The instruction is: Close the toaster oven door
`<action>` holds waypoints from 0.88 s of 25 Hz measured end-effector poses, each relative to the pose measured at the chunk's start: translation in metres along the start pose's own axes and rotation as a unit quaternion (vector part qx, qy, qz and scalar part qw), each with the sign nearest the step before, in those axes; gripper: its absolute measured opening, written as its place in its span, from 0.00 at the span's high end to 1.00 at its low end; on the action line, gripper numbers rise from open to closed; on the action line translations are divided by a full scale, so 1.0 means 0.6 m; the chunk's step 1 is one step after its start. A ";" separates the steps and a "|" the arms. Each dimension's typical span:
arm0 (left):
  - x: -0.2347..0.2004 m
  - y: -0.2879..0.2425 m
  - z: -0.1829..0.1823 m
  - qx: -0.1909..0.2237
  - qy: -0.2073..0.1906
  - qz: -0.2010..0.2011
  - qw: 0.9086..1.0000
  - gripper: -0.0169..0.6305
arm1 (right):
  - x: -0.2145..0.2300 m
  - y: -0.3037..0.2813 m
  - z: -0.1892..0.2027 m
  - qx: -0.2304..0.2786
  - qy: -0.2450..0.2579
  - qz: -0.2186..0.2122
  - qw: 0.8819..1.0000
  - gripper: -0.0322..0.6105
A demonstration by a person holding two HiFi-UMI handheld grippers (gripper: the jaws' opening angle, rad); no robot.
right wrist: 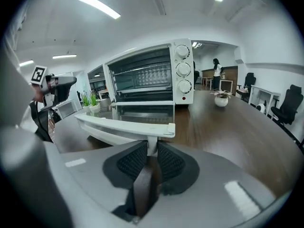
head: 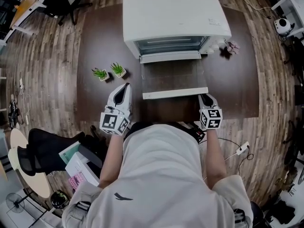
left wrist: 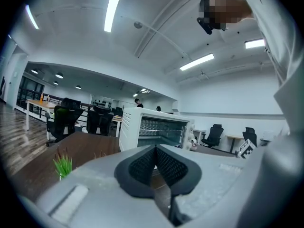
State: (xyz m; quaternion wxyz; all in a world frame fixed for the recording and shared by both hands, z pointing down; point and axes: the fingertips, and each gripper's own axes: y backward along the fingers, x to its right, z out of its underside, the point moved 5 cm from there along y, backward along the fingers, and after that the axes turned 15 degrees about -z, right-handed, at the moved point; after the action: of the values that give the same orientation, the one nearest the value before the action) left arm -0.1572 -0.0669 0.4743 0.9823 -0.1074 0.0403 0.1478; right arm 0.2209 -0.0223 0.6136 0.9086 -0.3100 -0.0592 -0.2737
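Observation:
A white toaster oven [head: 171, 18] stands at the back of the dark table [head: 237, 89]. Its glass door [head: 173, 77] lies open and flat towards me, with the white handle [head: 175, 93] along its near edge. My right gripper [head: 205, 99] is at the handle's right end. In the right gripper view the handle's [right wrist: 123, 125] end post sits between the pads, and the right gripper [right wrist: 152, 151] is shut on it. To the left of the door my left gripper [head: 122, 91] hovers over the table, shut and empty. The left gripper view shows the oven [left wrist: 156, 129] ahead.
Two small potted plants [head: 109, 72] sit on the table left of the door. A small pot [head: 232, 46] stands right of the oven. Office chairs [head: 45, 151] and boxes [head: 80, 167] are on the wooden floor at my left.

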 end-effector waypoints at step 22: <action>-0.011 -0.002 0.019 -0.009 0.015 -0.003 1.000 0.98 | -0.010 0.037 -0.376 0.127 0.051 0.022 0.990 0.84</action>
State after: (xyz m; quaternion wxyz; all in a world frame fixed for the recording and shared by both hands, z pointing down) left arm -0.1628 -0.0672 0.4863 0.9810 -0.1188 0.0534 0.1435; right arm 0.2134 -0.1392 0.4196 0.9481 -0.1791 -0.0402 -0.2595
